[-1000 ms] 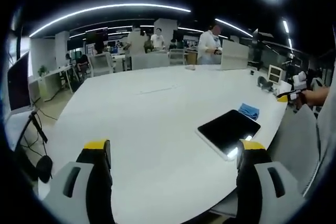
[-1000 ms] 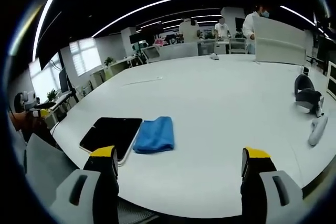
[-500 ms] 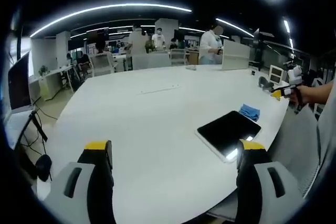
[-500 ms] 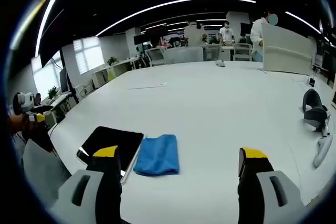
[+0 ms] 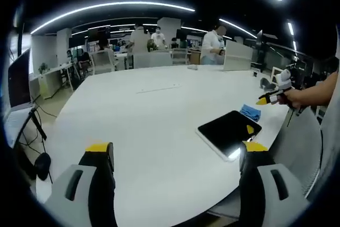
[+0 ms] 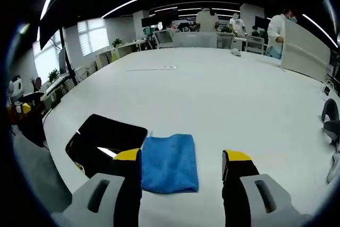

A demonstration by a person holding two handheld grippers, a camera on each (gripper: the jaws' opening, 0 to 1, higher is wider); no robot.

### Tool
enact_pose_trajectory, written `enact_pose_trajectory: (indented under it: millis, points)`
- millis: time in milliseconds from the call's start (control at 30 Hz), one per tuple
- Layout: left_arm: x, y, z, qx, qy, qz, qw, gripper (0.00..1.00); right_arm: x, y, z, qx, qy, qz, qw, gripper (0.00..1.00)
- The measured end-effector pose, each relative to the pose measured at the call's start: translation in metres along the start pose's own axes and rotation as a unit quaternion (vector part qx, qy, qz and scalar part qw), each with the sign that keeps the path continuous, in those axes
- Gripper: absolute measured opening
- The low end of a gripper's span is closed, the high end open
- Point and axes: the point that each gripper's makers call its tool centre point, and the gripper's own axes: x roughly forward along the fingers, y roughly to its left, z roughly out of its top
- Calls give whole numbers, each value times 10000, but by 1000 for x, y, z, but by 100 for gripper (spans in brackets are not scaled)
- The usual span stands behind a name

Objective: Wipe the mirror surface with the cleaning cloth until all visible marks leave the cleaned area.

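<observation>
— Where's the mirror (image 6: 106, 143) sitting?

— Flat on the white table (image 6: 223, 94), close to the near edge. It's a dark, glossy slab with a pale rim, reflecting a streak of ceiling light. Lying face up like that, it's ready to be wiped from above.

— And the cleaning cloth (image 6: 169, 162)?

— Blue, folded, lying just beside the mirror, on its side away from the left gripper. From the right gripper view they look to be touching or nearly so. I'd guess it's parked there so it's one short drag onto the glass.

— Who's going for it?

— The right gripper (image 6: 182, 164). Its yellow-tipped jaws stand apart with the cloth between them in that view, holding nothing. In the left gripper view you can see it in the person's hand (image 5: 303, 97), poised over the cloth (image 5: 250, 112) on the mirror's (image 5: 229, 131) far side.

— The other one?

— The left gripper (image 5: 178, 153) hangs back, jaws spread wide and empty, the mirror off by its right jaw. Probably waiting to steady the slab.

— Any wiping done?

— Not by the look of it; the cloth isn't yet gripped.
</observation>
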Motion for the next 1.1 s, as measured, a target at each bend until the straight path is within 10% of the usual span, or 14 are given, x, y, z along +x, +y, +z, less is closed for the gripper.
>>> enact_pose_trajectory:
  millis: [367, 667, 767, 800, 1100]
  points:
    - [17, 12, -9, -92, 158, -75, 9998, 99, 7, 8, -25, -235, 609, -110, 9978, 25]
    - [22, 17, 0, -21, 143, -257, 9996, 99, 13, 19, -29, -57, 769, -153, 9969, 20]
    - [22, 20, 2, -69, 107, -173, 9998, 99, 13, 16, -56, -379, 1446, -275, 9884, 18]
    - [22, 17, 3, -104, 89, -181, 9997, 99, 15, 19, -45, -307, 1088, -230, 9933, 17]
    - [27, 23, 4, 10, 148, -226, 9996, 99, 14, 11, -46, -171, 1196, -438, 9917, 1]
